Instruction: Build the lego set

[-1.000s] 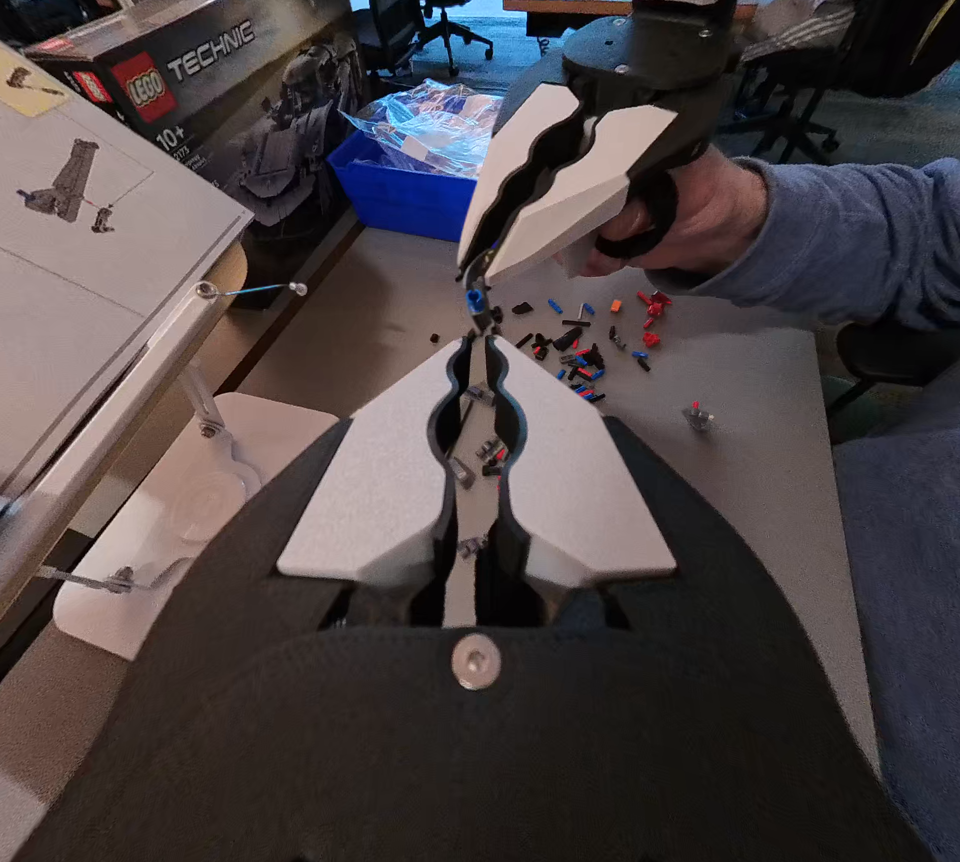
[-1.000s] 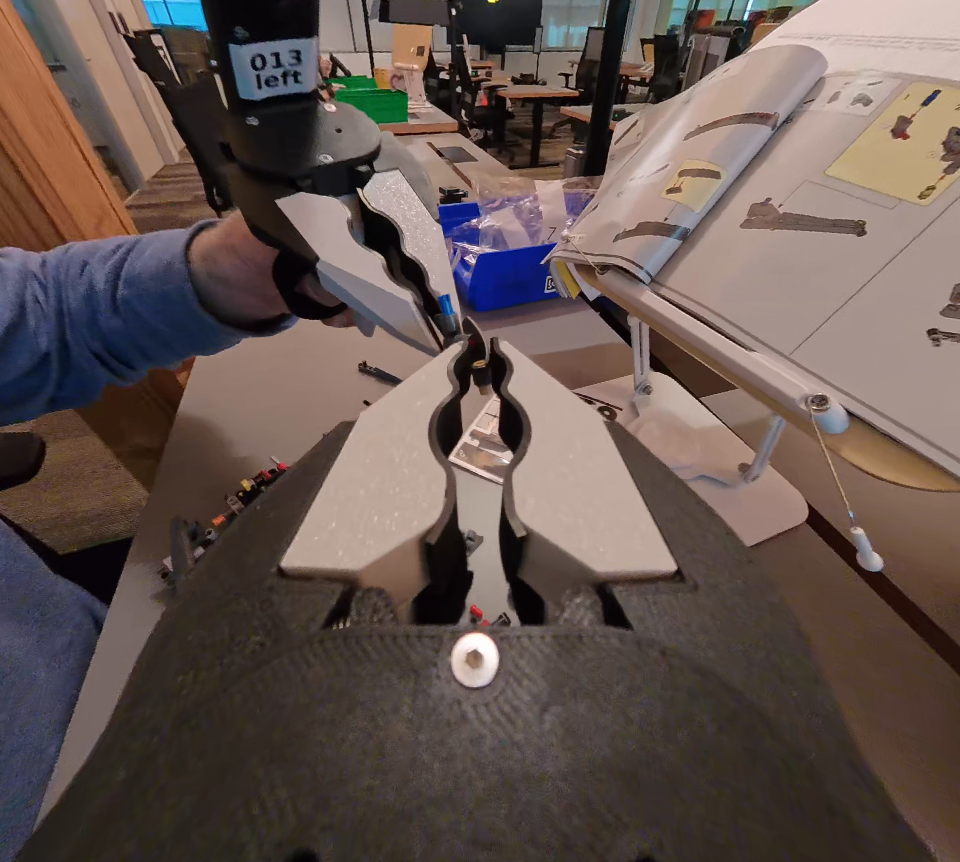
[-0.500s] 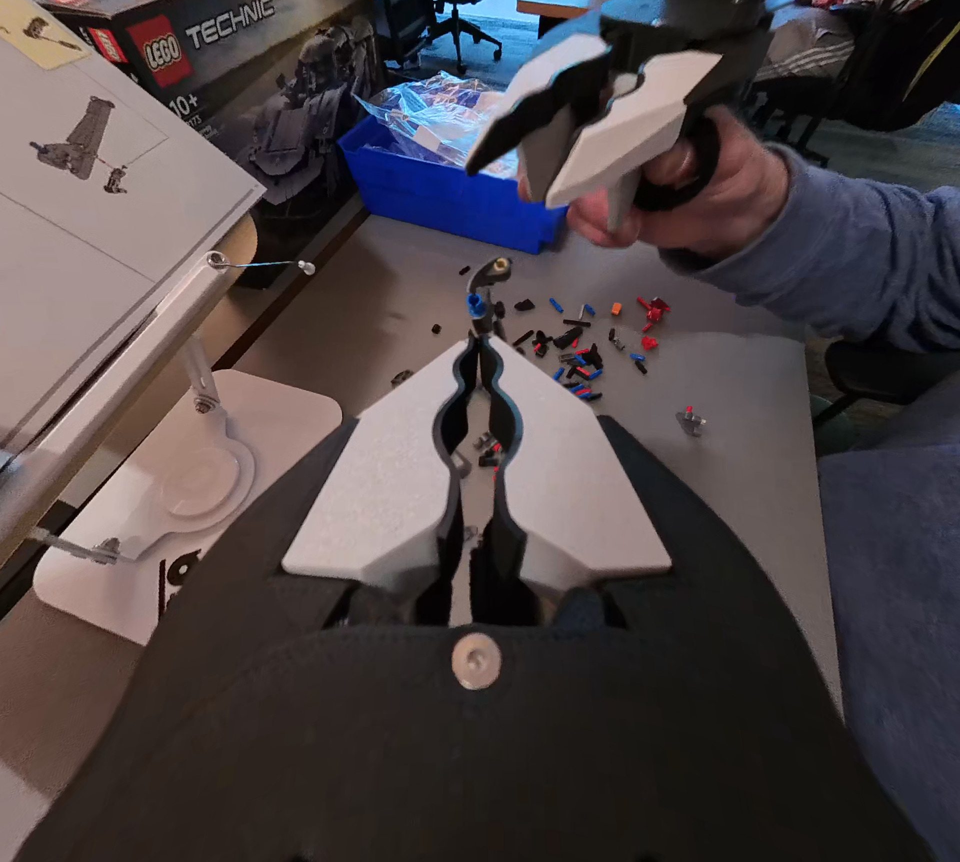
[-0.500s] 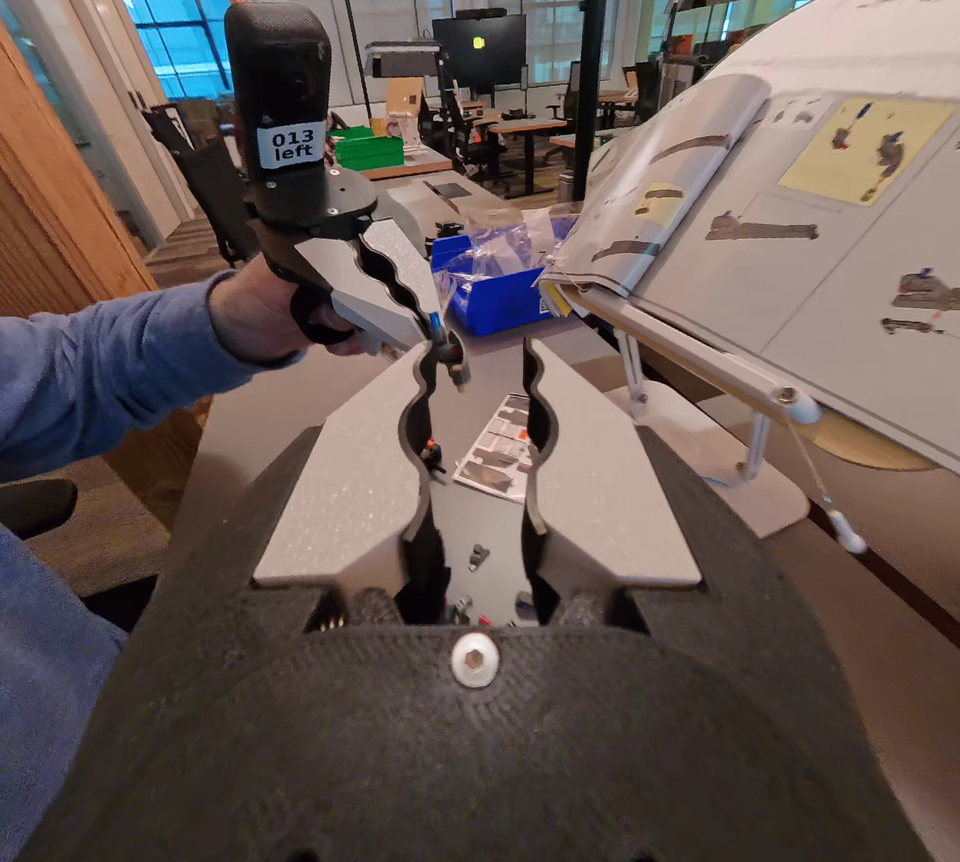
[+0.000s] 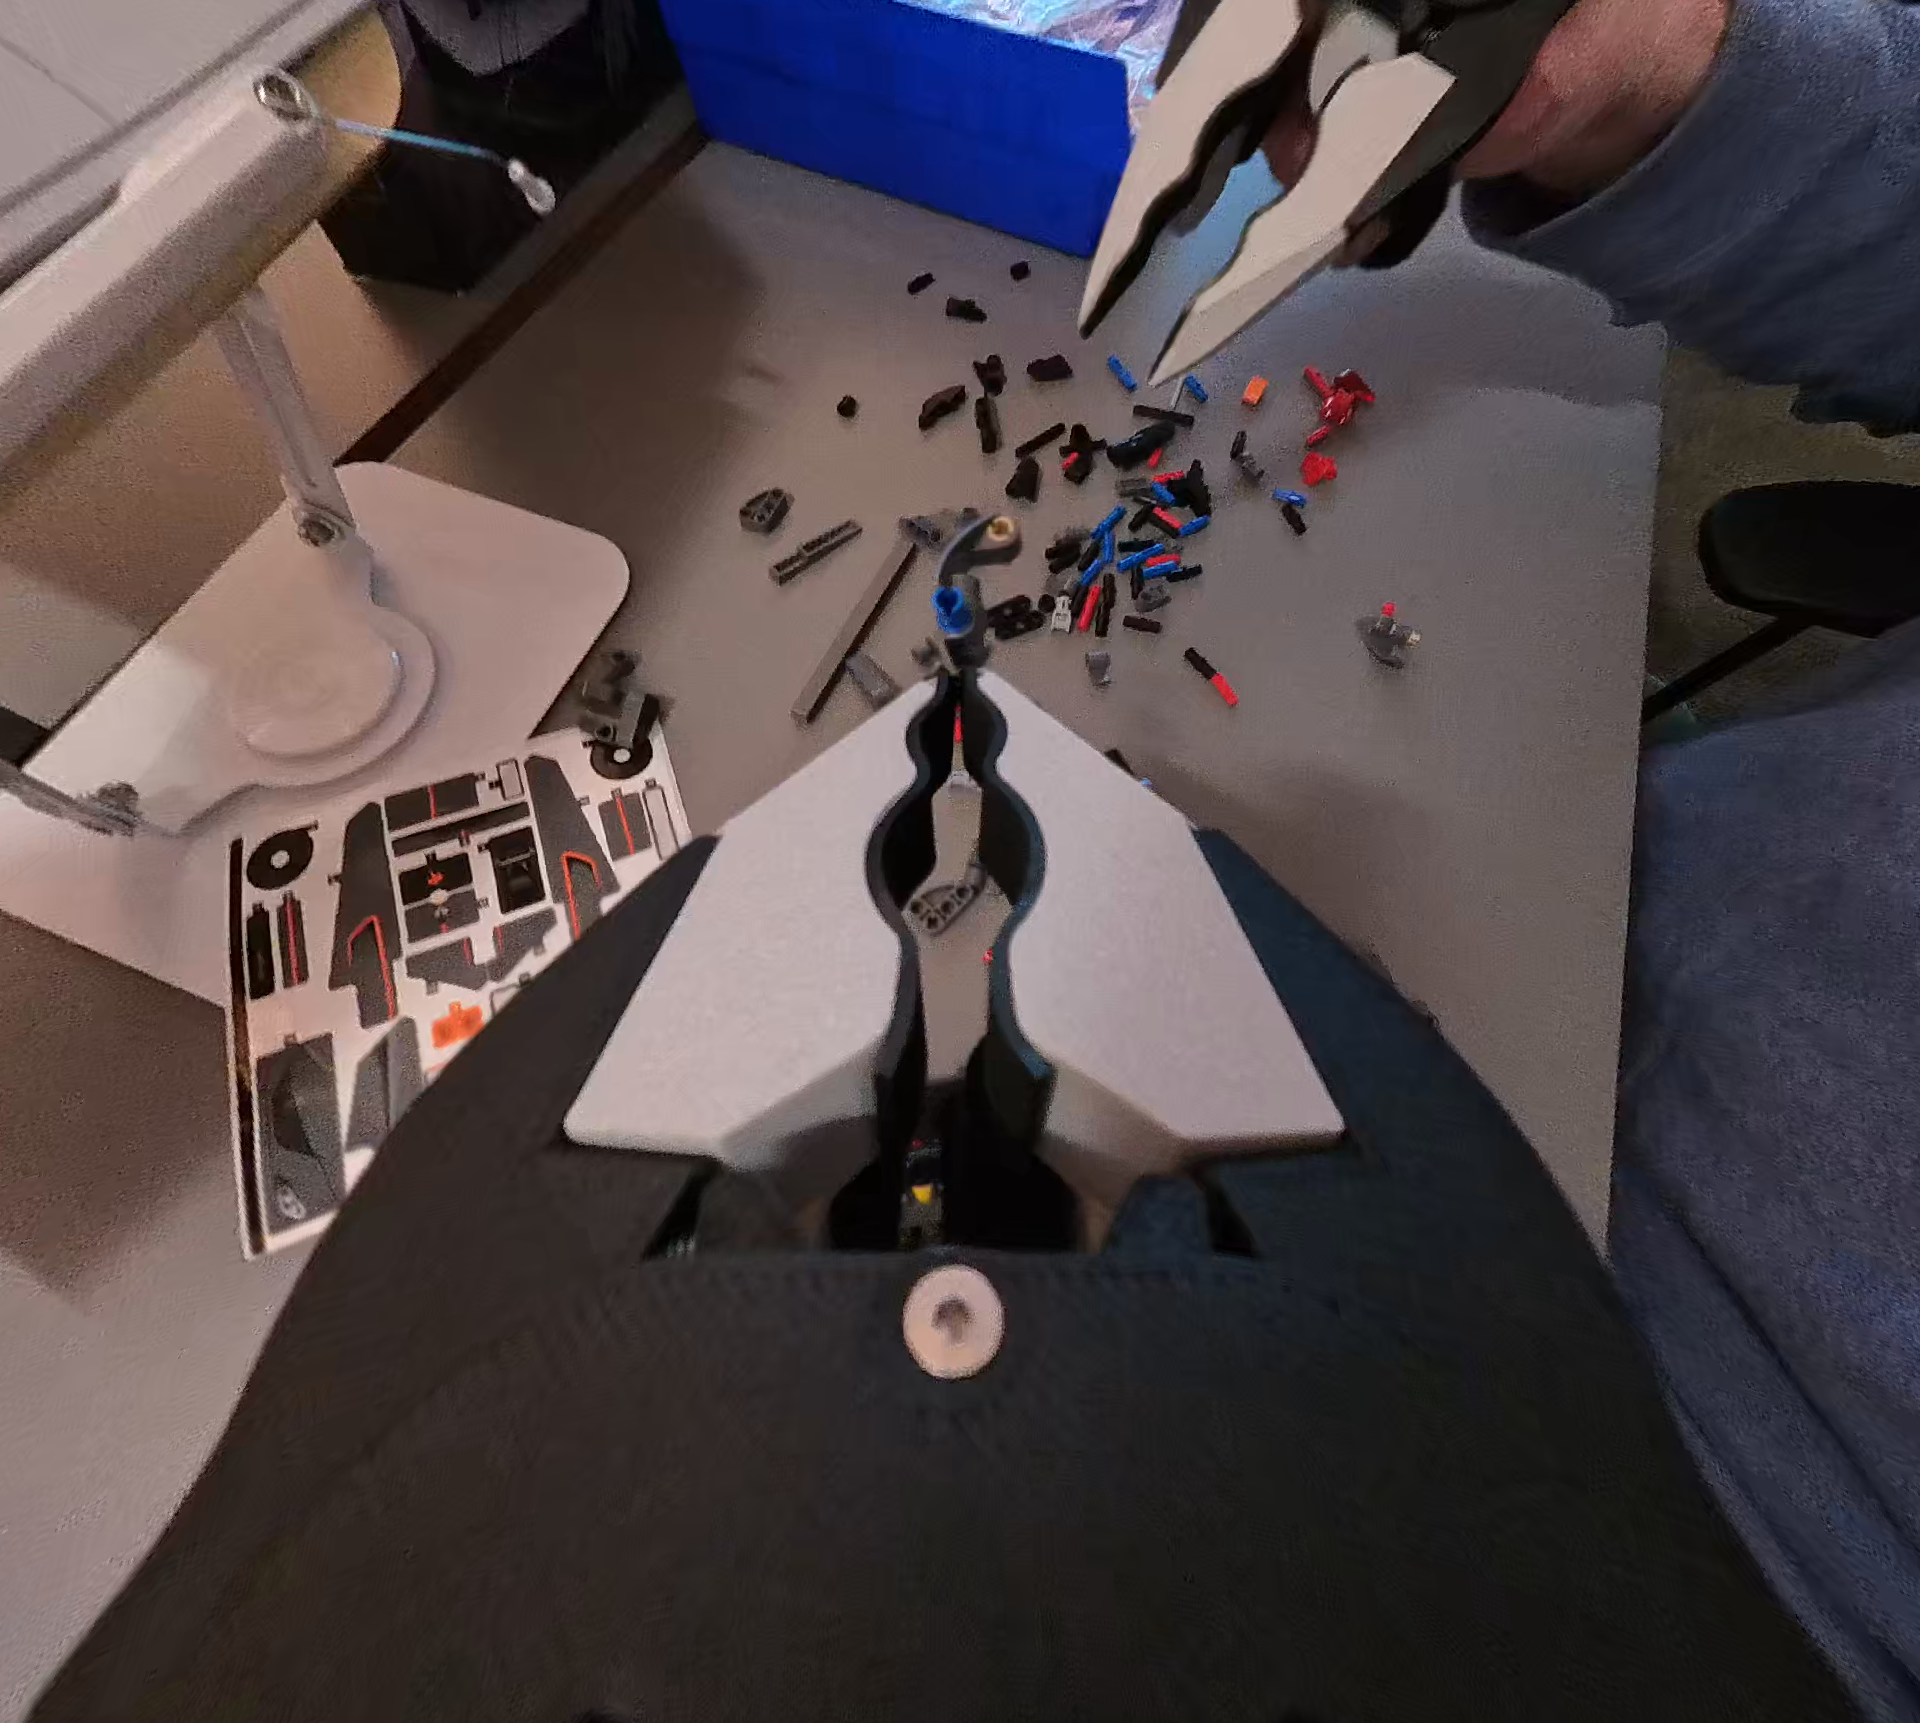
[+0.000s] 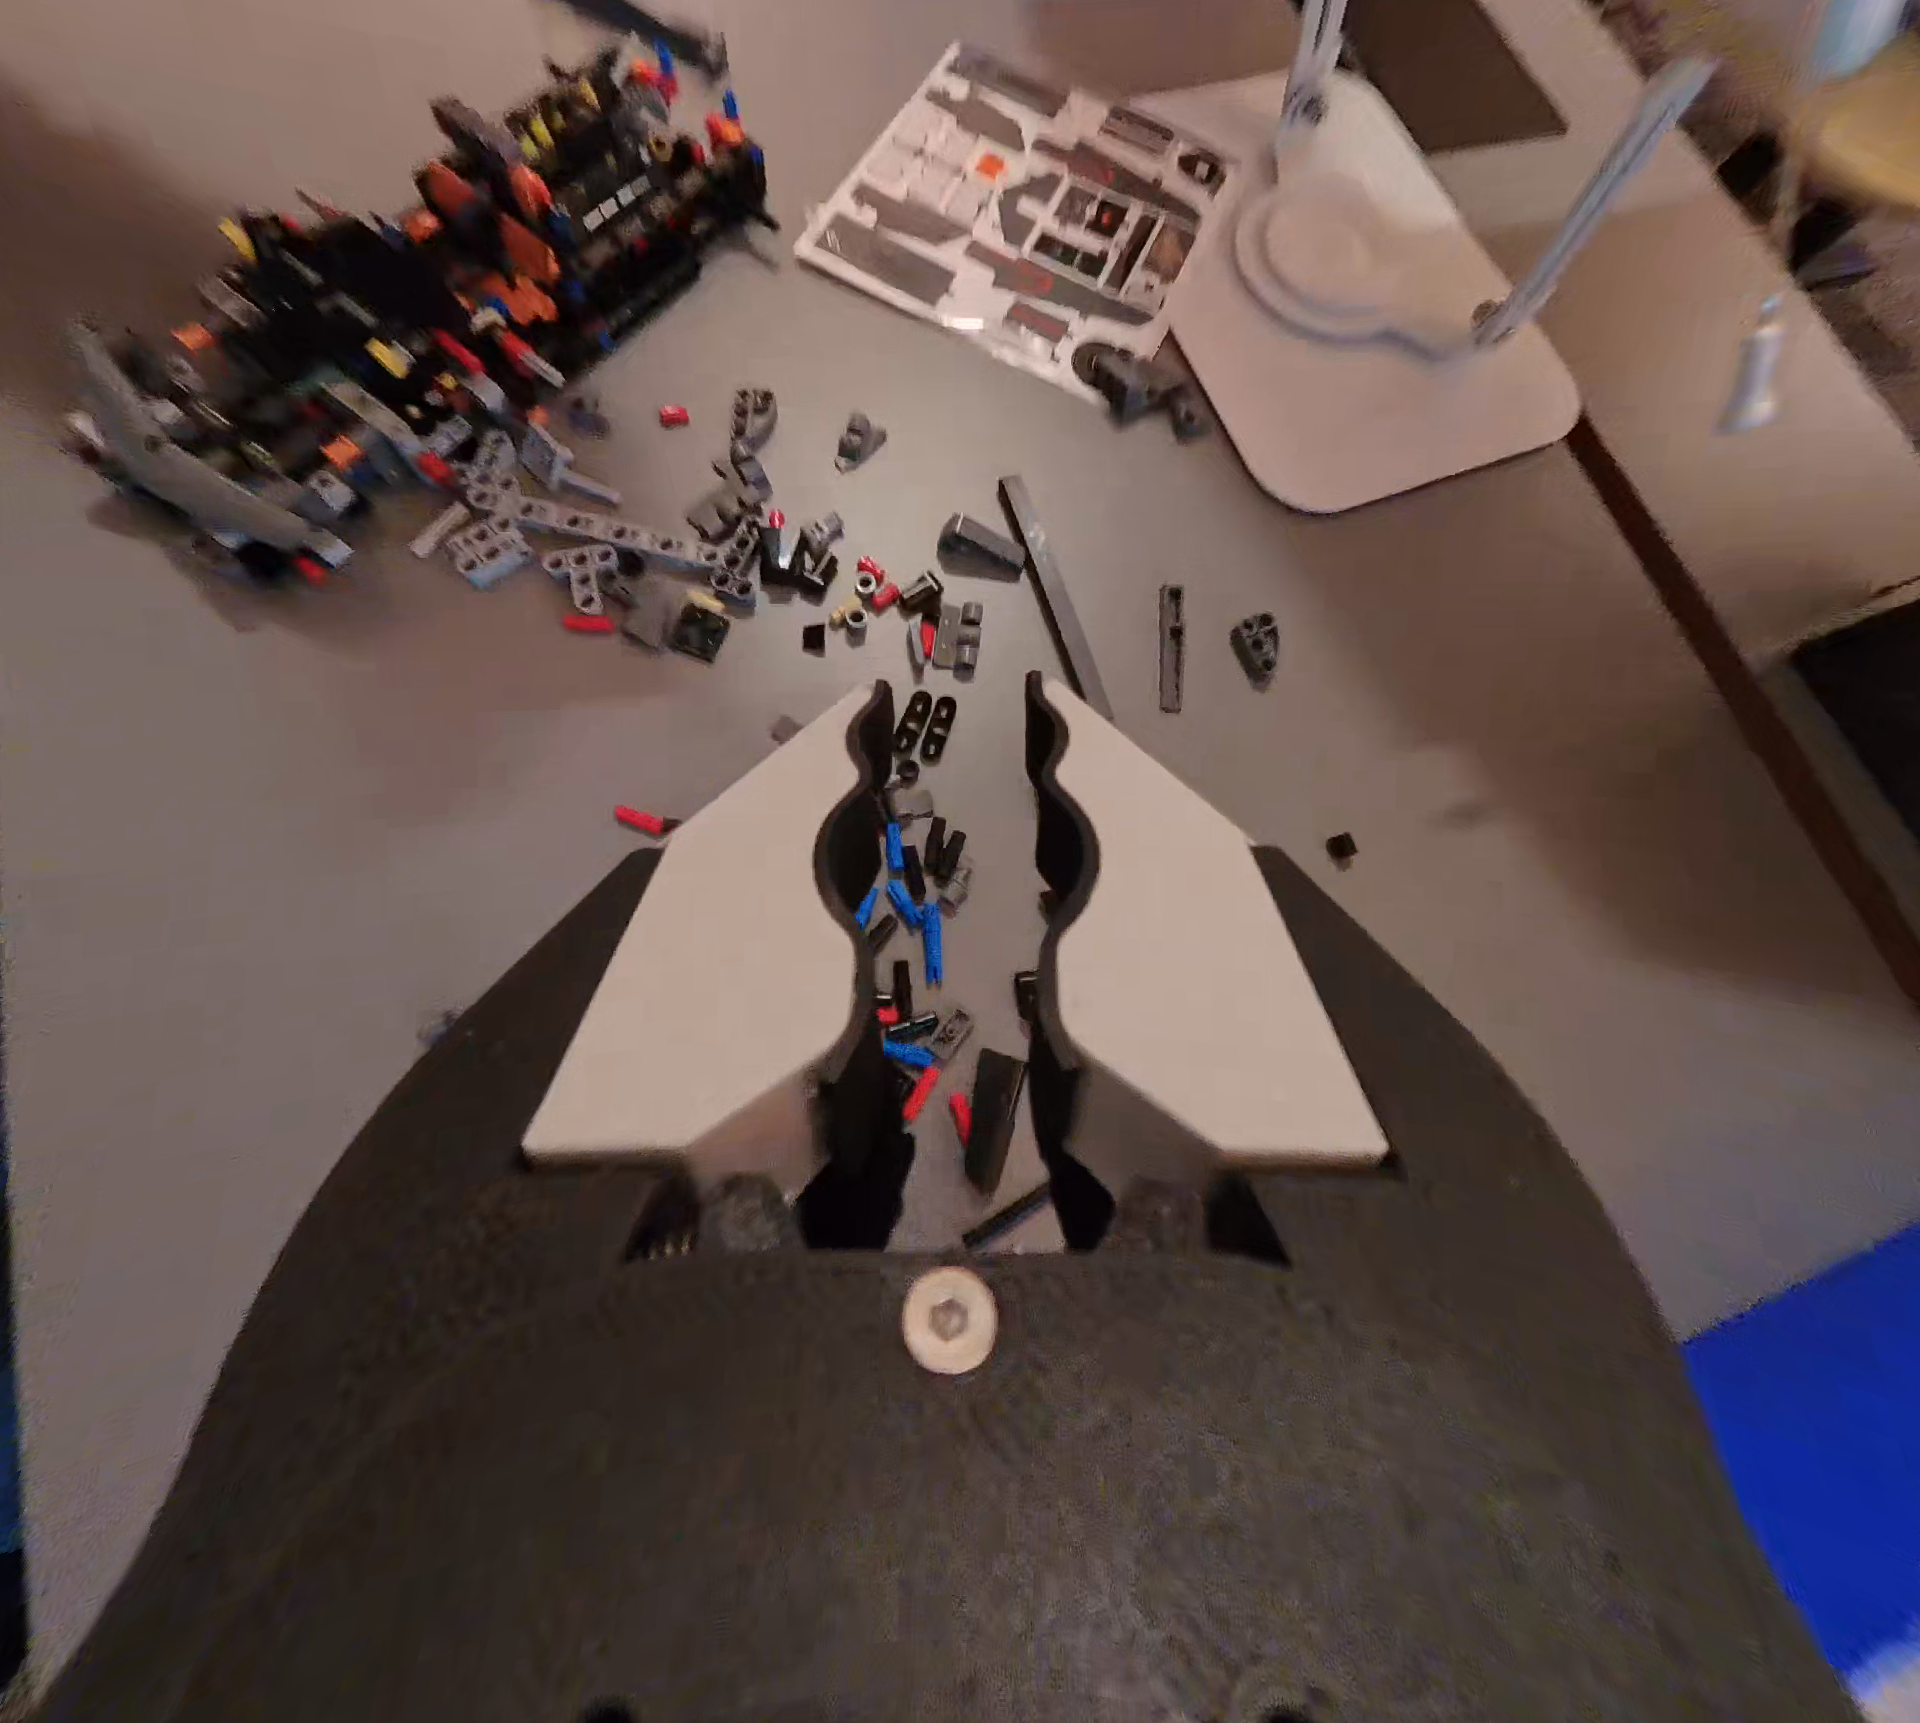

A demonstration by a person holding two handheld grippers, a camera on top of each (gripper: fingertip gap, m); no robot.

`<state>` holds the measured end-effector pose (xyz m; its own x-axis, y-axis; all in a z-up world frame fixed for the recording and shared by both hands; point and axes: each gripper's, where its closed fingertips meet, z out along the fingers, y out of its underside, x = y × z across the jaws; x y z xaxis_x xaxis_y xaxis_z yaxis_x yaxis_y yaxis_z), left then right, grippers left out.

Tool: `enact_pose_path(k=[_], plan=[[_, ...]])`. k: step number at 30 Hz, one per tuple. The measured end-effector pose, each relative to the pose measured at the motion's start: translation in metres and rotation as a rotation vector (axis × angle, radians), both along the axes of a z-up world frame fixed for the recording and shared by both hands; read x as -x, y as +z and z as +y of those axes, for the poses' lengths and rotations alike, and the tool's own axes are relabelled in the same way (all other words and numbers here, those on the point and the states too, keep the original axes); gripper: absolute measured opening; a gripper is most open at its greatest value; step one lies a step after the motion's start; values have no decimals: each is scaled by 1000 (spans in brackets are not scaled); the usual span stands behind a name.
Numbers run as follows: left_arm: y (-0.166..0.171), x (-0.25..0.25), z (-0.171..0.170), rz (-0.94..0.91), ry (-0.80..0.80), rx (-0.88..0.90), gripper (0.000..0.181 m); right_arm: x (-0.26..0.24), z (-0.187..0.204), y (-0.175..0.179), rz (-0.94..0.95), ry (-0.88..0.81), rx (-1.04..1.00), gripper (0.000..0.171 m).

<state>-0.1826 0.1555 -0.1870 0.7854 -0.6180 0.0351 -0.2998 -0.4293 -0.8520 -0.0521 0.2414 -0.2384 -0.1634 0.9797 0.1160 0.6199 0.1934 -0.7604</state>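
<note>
My left gripper [image 5: 956,684] is shut on a small lego piece [image 5: 964,577], a curved black arm with a blue pin and a tan end, held above the grey table [image 5: 1455,842]. My right gripper [image 6: 956,699] is open and empty, pointing down over a pile of small black, blue and red pins [image 6: 914,904]. It also shows in the left wrist view [image 5: 1127,343], held by a hand, over the scattered pins [image 5: 1132,520]. A partly built dark lego model [image 6: 416,302] lies at the left in the right wrist view.
A sticker sheet [image 5: 416,935] lies by the white base of the book stand [image 5: 312,665]; it also shows in the right wrist view [image 6: 1018,208]. A blue bin [image 5: 894,73] with plastic bags stands at the back. Long grey beams [image 6: 1049,593] lie among loose parts. The grippers' ends are close to 15 cm from one another. The partly built dark lego model [image 6: 416,302] lies some 15 cm from my left tips, 25 cm from my right tips.
My right gripper let go of the piece, opened, swung away and now points down at the table. My left gripper keeps the piece and has tilted downward.
</note>
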Motion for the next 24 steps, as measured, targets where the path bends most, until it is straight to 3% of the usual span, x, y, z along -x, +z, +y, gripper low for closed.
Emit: enact_pose_path(k=[6,9,14,20,24], plan=[[-15,5,-15,29,21,27,0,34,11,-42,-123,28,-92,21],[-16,12,-22,25,36,28,0,47,16,-53,-146,40,-17,15],[-26,32,-37,67,75,34,0,45,-20,-47,-150,178,21,0],[-33,51,-59,61,112,34,0,-6,-29,-38,-188,174,-3,0],[-37,58,-71,65,124,32,0,-77,-7,-37,-245,32,1,19]])
